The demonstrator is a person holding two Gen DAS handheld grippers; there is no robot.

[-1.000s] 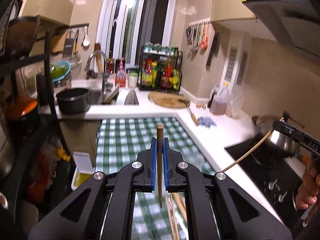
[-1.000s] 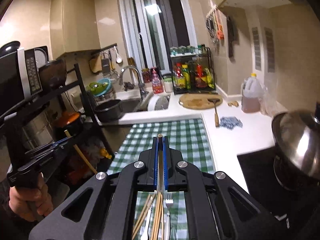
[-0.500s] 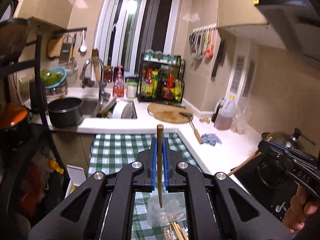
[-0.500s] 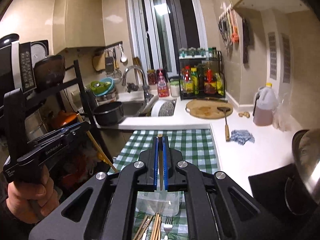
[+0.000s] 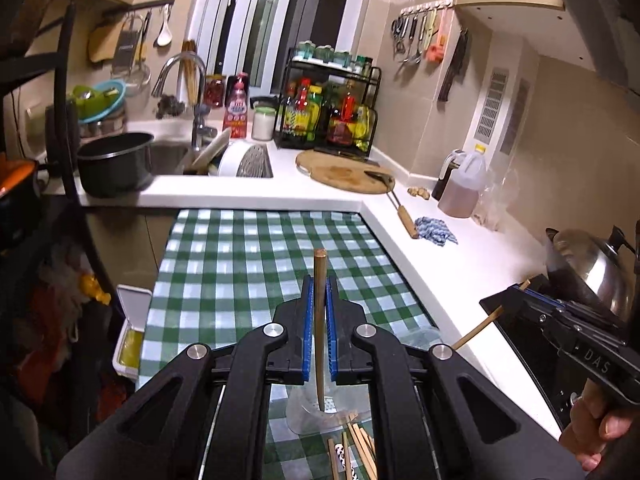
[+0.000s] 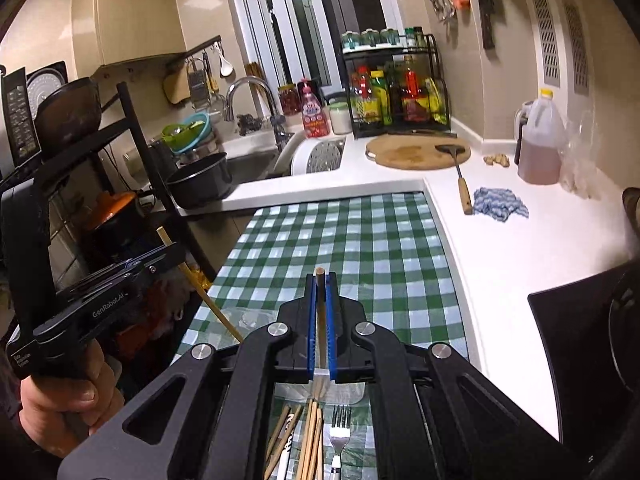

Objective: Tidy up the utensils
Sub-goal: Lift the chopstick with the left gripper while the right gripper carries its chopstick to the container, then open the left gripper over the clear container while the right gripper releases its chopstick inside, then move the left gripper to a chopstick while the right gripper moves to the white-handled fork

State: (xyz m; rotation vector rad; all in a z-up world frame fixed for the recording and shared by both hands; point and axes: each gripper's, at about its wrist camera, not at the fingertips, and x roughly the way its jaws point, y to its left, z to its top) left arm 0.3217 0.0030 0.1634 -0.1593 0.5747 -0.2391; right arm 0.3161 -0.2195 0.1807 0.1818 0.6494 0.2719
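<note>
Chopsticks (image 6: 310,436) lie loose on the green-checked cloth (image 5: 256,264) of the bench beside a fork (image 6: 339,438), just below both grippers; a clear plastic container (image 5: 320,416) sits just beyond them; the left gripper (image 5: 319,320) has its blue fingers (image 5: 307,332) clamped on one brown chopstick (image 5: 319,320) held upright, its tip over the container; the right gripper (image 6: 319,316) is clamped likewise on a paler chopstick (image 6: 319,312); the right tool's body reads "DAS", the left's "GenRobot.AI"; farther off stand a wooden cutting board (image 6: 416,154), an oil jug (image 6: 540,148) and a pink bottle whose label is too small to read (image 5: 236,106).
</note>
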